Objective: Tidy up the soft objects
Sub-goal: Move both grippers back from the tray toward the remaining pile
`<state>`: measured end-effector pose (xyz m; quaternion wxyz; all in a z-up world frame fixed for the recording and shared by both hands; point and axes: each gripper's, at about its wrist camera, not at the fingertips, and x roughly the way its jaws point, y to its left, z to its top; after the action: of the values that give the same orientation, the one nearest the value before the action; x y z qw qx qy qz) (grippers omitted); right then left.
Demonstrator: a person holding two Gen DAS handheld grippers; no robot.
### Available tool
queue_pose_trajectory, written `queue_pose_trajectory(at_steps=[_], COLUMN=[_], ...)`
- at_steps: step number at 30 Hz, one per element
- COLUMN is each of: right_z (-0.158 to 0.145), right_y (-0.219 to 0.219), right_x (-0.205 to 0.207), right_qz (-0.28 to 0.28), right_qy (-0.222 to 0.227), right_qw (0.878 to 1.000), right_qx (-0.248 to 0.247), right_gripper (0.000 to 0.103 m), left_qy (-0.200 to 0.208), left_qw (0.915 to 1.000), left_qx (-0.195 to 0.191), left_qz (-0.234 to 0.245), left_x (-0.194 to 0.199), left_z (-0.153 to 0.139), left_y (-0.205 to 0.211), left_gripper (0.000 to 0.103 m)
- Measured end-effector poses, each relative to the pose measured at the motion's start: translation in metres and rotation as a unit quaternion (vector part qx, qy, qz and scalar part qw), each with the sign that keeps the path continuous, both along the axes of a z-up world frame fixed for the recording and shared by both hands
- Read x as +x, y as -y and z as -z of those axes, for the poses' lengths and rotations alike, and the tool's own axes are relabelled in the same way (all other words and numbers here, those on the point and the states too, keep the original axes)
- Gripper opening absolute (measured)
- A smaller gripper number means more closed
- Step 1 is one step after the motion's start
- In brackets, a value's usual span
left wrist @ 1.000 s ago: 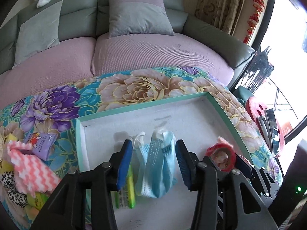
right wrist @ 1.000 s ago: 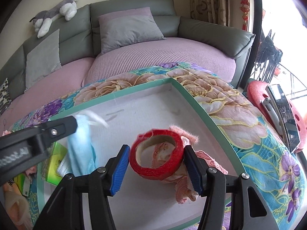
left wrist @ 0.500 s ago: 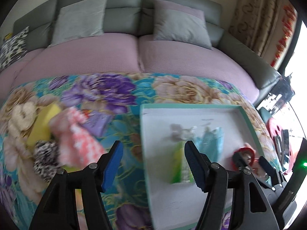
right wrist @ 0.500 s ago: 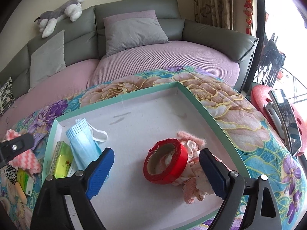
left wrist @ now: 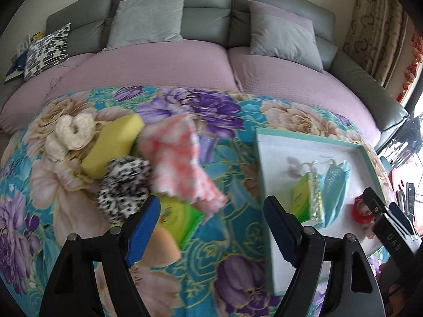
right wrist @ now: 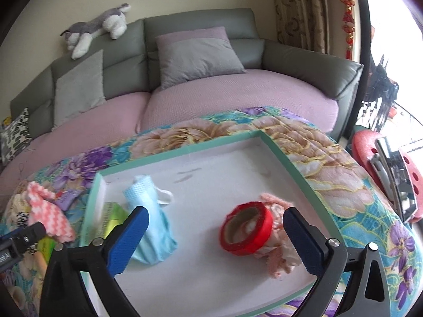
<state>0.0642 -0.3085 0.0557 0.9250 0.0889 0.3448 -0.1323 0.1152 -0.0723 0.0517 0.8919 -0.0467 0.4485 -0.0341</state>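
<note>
A white tray with a teal rim [right wrist: 280,155] lies on the floral cloth; it also shows in the left wrist view [left wrist: 267,185]. In it lie a blue face mask [right wrist: 150,216], a green tissue pack [left wrist: 301,198], a red tape roll [right wrist: 247,228] and a pink cloth [right wrist: 280,259]. My right gripper [right wrist: 214,237] is open and empty, just in front of the tape roll. My left gripper [left wrist: 211,227] is open and empty over a pile left of the tray: a pink-and-white cloth [left wrist: 179,163], a leopard scrunchie [left wrist: 124,185], a yellow sponge [left wrist: 113,142] and a green pack [left wrist: 179,219].
A cream knitted scrunchie [left wrist: 71,132] lies at the pile's far left. A grey and purple sofa [right wrist: 211,97] with cushions stands behind the cloth-covered surface. A plush husky [right wrist: 97,26] lies on the sofa back. A red stool [right wrist: 370,153] stands at the right.
My left gripper let go of the blue mask in the tray, opened and swung left to the pile. My right gripper let go of the red tape roll, opened and drew back a little.
</note>
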Motion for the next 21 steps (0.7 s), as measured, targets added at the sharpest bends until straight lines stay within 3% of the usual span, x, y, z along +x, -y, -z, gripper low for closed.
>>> queue_pose_trajectory(at_steps=[11,21], right_z=[0.004,0.020], right_y=[-0.047,-0.068], right_x=[0.011,0.018], right_qz=[-0.062,-0.063], right_qy=[-0.012,-0.051], right_qw=[0.998,0.994], right_qx=[-0.031,-0.079], right_gripper=[0.103,0.103], left_qy=[-0.003,-0.005], left_qw=[0.9996,0.9984], left_qx=[-0.019,-0.037], left_qz=[-0.022,-0.043], left_x=[-0.007,-0.009], left_z=[0.007,0.006], left_y=[-0.024,-0.047], left_gripper=[0.081,0.081])
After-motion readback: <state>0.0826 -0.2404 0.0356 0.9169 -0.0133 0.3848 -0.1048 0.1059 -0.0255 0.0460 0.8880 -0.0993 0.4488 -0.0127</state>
